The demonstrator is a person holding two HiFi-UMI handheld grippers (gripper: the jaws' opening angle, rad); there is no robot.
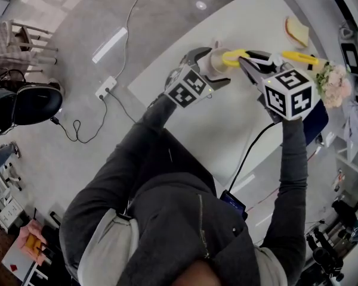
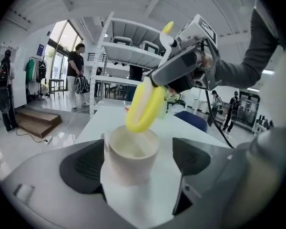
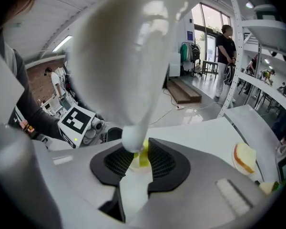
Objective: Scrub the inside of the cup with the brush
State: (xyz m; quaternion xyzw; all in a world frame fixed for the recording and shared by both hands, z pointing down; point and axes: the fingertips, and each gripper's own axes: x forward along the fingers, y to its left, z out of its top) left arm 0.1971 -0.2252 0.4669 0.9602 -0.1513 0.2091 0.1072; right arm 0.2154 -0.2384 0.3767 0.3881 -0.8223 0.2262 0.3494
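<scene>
A white cup stands on the white table. My left gripper is open around it. In the left gripper view the cup sits between the dark pads, and the right-hand pad stands clear of it. The brush's yellow loop hangs over the cup's mouth, touching its rim. My right gripper comes in from the right, shut on the brush. In the right gripper view, the brush's yellow part is pinched between the pads, and its white end fills the foreground.
A sponge-like yellow and white piece lies at the table's far edge. A yellow tool and flowers are to the right. A power strip and cable lie on the floor. A person stands far off by the shelving.
</scene>
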